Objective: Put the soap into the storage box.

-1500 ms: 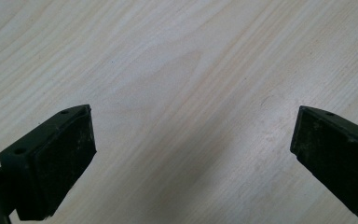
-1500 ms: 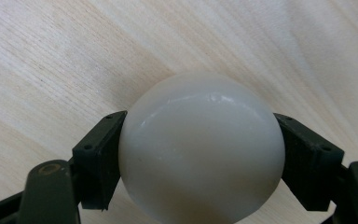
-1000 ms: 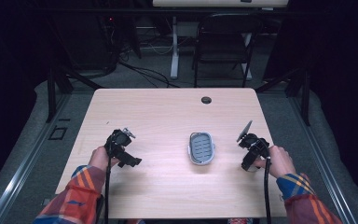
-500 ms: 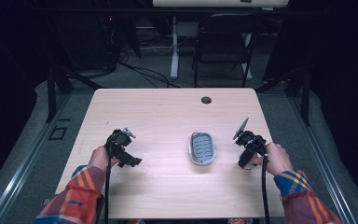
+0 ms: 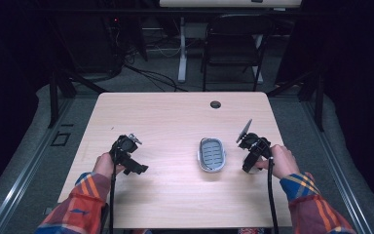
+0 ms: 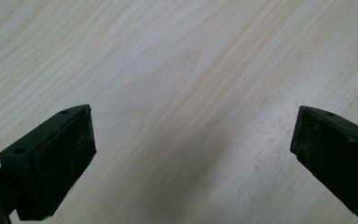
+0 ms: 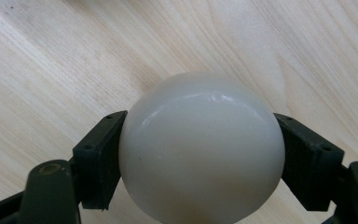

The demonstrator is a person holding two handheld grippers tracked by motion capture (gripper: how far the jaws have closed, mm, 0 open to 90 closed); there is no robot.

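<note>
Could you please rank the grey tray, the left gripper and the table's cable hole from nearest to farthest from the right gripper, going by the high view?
From the right gripper:
1. Grey tray, just to its left on the table.
2. Cable hole, near the table's far edge.
3. Left gripper, across the table on the person's left.

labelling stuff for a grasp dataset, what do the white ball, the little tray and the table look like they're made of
White ball: glossy, smooth, likely hard plastic or glazed ceramic; it shows sharp highlights.
Tray: pale rim around a grey ribbed inside, probably plastic; too small to tell.
Table: light wood grain, matte, wood or wood-look laminate.
</note>
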